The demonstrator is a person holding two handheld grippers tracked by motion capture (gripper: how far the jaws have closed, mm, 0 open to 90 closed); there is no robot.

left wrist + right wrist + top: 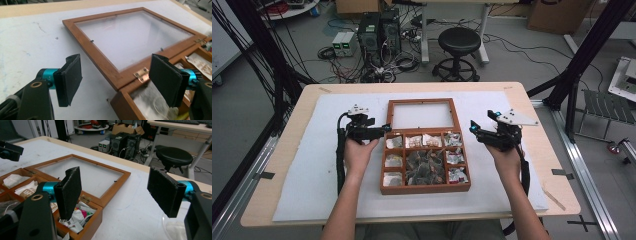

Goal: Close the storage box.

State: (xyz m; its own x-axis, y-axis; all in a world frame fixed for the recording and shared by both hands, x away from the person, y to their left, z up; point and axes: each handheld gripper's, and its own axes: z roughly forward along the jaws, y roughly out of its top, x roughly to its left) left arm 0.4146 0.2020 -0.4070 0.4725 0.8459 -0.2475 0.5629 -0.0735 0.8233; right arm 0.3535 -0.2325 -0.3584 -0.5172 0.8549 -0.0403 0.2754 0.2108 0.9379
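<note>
**Two black hand-held grippers, bare forearms**

Each hand-held gripper, left (384, 128) and right (472, 126), is black with teal collars behind flat, dark padded jaws. A brass-ringed screw marks each arm. Grey three-cornered plates sit on top; black cables trail back. No sleeves.

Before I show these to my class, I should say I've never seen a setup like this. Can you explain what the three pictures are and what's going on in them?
A person sits at a table and holds a hand tool in each hand, each tool ending in a two-jaw gripper. The high view looks down from above: the left gripper and the right gripper sit at either side of a wooden box. The other two pictures come from small cameras riding on each gripper, looking out between its black jaws. The box lies on a white mat, its glass lid folded open flat behind it. Its compartments hold tea bags and small packets. Both grippers are open and hold nothing.
</note>
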